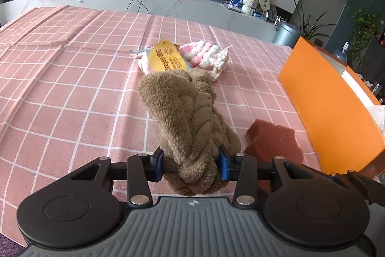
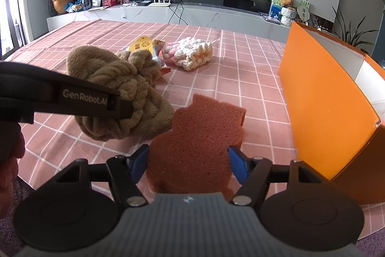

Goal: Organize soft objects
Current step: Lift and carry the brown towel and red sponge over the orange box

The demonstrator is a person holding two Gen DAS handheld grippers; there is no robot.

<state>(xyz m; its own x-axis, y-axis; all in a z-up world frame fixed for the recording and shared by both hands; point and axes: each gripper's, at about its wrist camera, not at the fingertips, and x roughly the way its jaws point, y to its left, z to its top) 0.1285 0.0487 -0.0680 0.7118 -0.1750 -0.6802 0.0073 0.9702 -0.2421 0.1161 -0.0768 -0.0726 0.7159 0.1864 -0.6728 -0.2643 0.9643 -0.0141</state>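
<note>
On the left, the left gripper (image 1: 191, 164) has its blue pads pressed into the near end of a brown braided plush (image 1: 190, 117), squeezing it at about half width. In the right wrist view the plush looks held a little clear of the pink checked tablecloth (image 1: 72, 88), so I judge this a carrying grip. Taking it by one end lets the rest hang forward out of the way.

Just beyond it on the cloth lie a packet with a yellow label (image 1: 166, 58) and, touching that packet, a pink and white knitted piece (image 1: 211, 58). Neither is held; they look like later picks.

Further right, a reddish-brown sponge (image 2: 199, 136) cut in a figure shape lies flat just beside the plush. The right gripper (image 2: 189, 164) straddles its near end with the fingers fairly wide. The blue pads sit at the sponge's edges, but I cannot tell whether they are pressing yet.

At the far right stands an orange box (image 2: 324, 112) with its open top near both grippers, probably where the soft things go.
</note>
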